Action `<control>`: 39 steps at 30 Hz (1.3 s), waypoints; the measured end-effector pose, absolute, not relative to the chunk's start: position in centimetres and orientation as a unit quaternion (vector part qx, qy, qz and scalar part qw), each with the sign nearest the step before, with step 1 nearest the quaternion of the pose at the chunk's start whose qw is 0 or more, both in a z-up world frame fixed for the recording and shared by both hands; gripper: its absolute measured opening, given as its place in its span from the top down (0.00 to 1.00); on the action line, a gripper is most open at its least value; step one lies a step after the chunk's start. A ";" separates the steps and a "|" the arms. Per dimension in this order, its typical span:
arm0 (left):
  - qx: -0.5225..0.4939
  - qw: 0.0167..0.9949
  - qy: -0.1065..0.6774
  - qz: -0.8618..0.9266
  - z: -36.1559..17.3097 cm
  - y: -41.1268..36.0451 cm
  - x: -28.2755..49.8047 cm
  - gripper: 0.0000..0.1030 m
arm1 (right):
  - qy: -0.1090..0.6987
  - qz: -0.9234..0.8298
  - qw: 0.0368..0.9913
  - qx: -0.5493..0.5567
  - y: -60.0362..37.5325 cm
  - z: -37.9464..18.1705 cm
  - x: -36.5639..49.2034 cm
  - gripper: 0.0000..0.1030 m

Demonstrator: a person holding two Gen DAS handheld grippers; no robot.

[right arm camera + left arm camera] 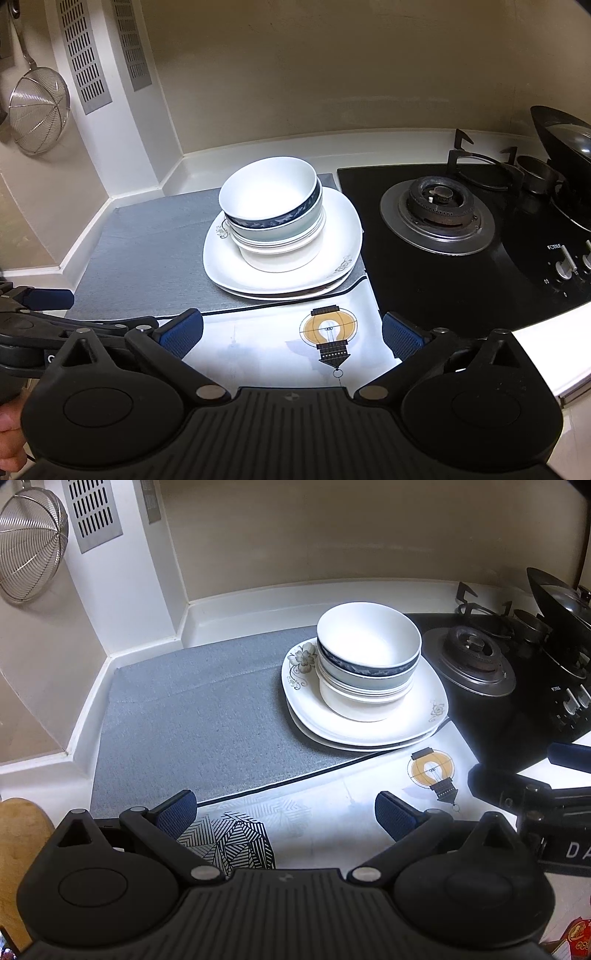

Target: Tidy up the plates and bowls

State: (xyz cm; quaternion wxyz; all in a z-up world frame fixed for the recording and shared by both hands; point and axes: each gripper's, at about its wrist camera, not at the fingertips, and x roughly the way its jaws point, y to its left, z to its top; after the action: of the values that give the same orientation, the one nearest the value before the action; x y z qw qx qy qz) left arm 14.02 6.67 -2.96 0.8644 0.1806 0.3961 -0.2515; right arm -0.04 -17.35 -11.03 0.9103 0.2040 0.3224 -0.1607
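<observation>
Nearest the lens in each wrist view stands an empty claw: the left claw (pixel 284 812) and the right claw (pixel 291 332) both have their blue pads spread wide apart, hovering over the printed cloth (pixel 266 343) at the bench's front edge, with nothing between them. Beyond the cloth, on the grey mat (pixel 177 716) toward the bench's right side and just beside the black stove (pixel 443 266), sits the stack of bowls (pixel 367 661), nested several deep and resting on two or so stacked plates (pixel 369 731). All of it looks like glazed ceramic: stiff, smooth, probably slippery and heavy as a pile, and liable to chip or shatter if knocked or dropped. The bowl stack leans slightly, so lifting it whole seems risky; the top bowl's rim, one pad inside and one outside, looks the surest hold. The plates lie flat, leaving only their thin raised edge to pinch, best from the side overhanging the mat.
</observation>
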 end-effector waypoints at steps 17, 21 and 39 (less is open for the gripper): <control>0.181 0.865 0.397 -0.247 -3.0 6.8 14.8 0.01 | 0.333 -0.160 0.911 0.186 -17.1 -11.1 0.9 0.00; 0.180 0.866 0.397 -0.247 -3.0 6.9 14.9 0.01 | 0.333 -0.161 0.911 0.184 -17.1 -11.0 1.1 0.00; 0.176 0.862 0.404 -0.251 -3.0 7.3 15.5 0.01 | 0.333 -0.167 0.910 0.179 -16.8 -10.8 1.6 0.00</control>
State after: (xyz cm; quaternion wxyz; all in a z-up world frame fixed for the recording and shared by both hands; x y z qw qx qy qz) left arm 15.48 7.31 -3.03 0.8619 0.1758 0.4038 -0.2512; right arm 1.62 -16.80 -10.80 0.9104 0.1795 0.3330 -0.1675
